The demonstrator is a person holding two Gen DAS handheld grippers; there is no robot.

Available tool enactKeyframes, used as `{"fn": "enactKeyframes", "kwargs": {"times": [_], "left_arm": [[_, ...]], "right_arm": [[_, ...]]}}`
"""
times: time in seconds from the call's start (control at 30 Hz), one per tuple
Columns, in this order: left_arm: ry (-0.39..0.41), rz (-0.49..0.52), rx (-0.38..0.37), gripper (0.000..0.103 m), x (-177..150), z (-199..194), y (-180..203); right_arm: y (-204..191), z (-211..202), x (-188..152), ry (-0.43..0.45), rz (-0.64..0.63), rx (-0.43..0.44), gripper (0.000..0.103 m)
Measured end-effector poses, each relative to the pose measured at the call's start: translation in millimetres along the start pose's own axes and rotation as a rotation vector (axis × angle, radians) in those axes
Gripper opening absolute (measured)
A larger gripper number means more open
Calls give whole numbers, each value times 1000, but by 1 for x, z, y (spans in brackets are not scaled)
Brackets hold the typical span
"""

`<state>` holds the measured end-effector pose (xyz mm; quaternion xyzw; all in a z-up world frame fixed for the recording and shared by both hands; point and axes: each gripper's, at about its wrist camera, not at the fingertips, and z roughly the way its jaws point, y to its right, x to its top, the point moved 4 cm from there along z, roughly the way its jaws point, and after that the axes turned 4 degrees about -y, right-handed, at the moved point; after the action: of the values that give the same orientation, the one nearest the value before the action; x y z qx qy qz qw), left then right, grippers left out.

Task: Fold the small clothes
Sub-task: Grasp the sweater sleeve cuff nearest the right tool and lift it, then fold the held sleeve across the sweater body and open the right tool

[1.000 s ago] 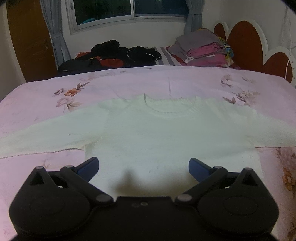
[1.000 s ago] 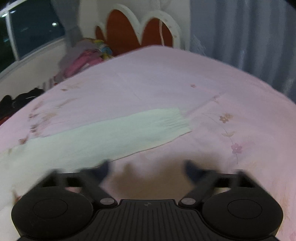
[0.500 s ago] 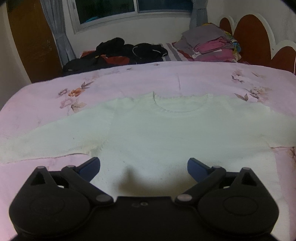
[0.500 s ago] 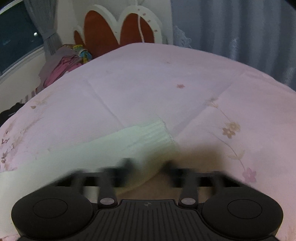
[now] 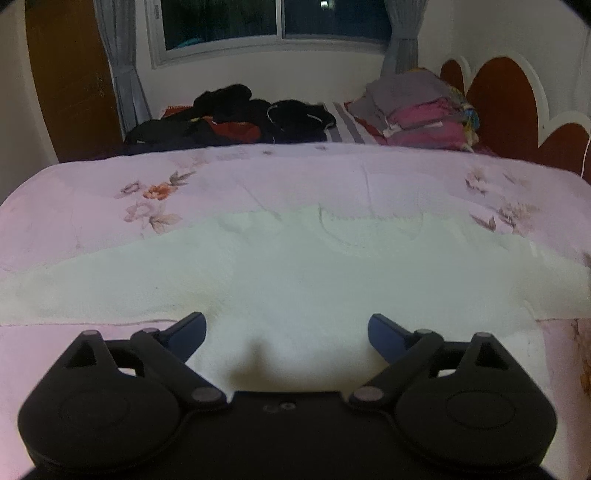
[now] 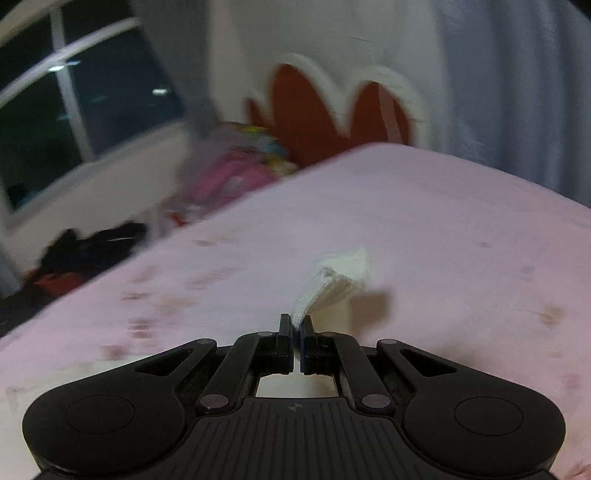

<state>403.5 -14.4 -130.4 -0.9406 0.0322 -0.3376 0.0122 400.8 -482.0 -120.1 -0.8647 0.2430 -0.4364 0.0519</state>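
Presently listed, item by item.

Sweater (image 5: 295,273): pale, knitted, long-sleeved. Lies flat and face up on the bed (image 5: 258,184), neckline toward the far side, body toward the camera. One sleeve runs out flat to the left of the left wrist view; the other runs off its right edge.

Sleeve cuff (image 6: 332,280): ribbed, pale, seen in the right wrist view. Pinched between the fingers and standing up off the bed, its free end spreading just beyond them, with a shadow on the cover below.

Right gripper (image 6: 296,332): black, fingers pressed together on the cuff. View blurred at the edges.

Left gripper (image 5: 286,330): black with blue pads, fingers wide apart, having just been narrowing a little. Nothing lies between them; they hang above the lower body of the sweater, whose cloth shows through the gap.

Bed cover: pink, printed with flower sprigs, creased near the sweater's neckline.

Dark clothes (image 5: 236,118): loose black heap with some red, at the far side of the bed, below the window (image 5: 273,26).

Folded clothes (image 5: 421,107): stacked pile in grey and pink, right of the dark heap, beside the headboard (image 5: 498,96).

Headboard: red scalloped panels edged in white.

Curtains (image 5: 123,70): grey, at both sides of the window.
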Motion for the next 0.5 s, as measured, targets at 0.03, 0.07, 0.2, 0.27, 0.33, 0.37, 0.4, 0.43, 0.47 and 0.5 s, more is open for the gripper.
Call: {"fn": "enactKeyframes", "kwargs": {"times": [0.03,0.07,0.2,0.27,0.33,0.37,0.4,0.43,0.47,0.5], "left_arm": [[3,-2,0,94,1,0,-4],[4,-6,2,94,1,-1,-8],[9,-20,16,94,0,0,-31],[16,-23,35,95,0,-1,-43],[29,-15,54,95,-1,-2,-52],[33,-6,63,95,-1,-2,-54],[37,4,64,95,-1,-2,-56],[39,12,62,95,-1,-1,-57],[36,18,58,95,0,0,-57],[33,25,49,95,0,1,-57]], "right_arm": [[-22,-3,-2,0,-20,38,2],[-44,-4,-5,-2,-41,73,2],[-135,-3,-28,-39,-122,214,2],[-179,1,-48,-77,-160,280,2],[-218,5,-71,-119,-187,332,2],[-235,7,-83,-143,-197,355,2],[-249,10,-96,-162,-208,369,2],[-263,13,-108,-187,-226,385,2],[-273,17,-120,-213,-242,399,2],[-281,19,-130,-229,-249,405,2]]}}
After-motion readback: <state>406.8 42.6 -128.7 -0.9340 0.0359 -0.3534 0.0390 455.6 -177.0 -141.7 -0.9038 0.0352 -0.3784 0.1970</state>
